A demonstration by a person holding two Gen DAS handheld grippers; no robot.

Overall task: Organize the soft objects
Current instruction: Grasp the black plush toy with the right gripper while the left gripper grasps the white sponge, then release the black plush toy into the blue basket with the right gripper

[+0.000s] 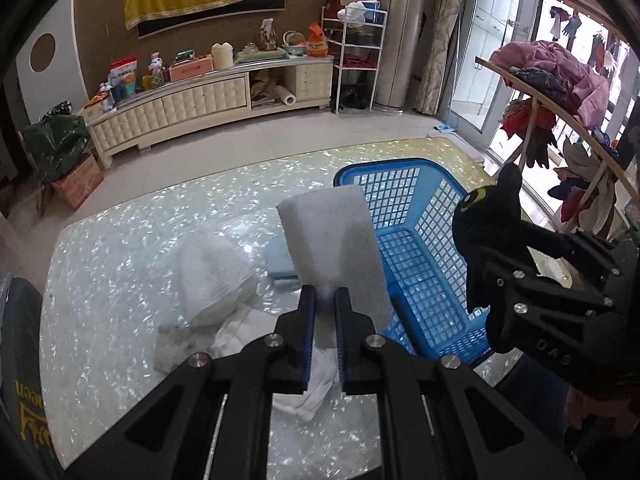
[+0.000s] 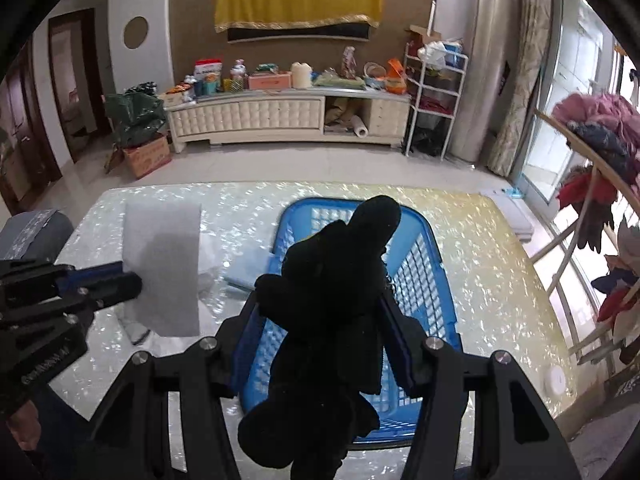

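Observation:
My left gripper (image 1: 325,298) is shut on a white foam sponge block (image 1: 332,240) and holds it upright above the table, just left of the blue mesh basket (image 1: 416,248). My right gripper (image 2: 320,300) is shut on a black plush toy (image 2: 340,280) with green eyes and holds it over the blue basket (image 2: 424,272). The plush (image 1: 488,224) and the right gripper (image 1: 516,264) show at the right of the left wrist view. The sponge (image 2: 164,268) and the left gripper (image 2: 116,276) show at the left of the right wrist view.
A crumpled white cloth (image 1: 216,276) and a light blue sponge (image 1: 282,260) lie on the pearly table (image 1: 140,220) left of the basket. A clothes rack (image 1: 560,92) stands at the right. A TV cabinet (image 2: 280,116) lines the far wall.

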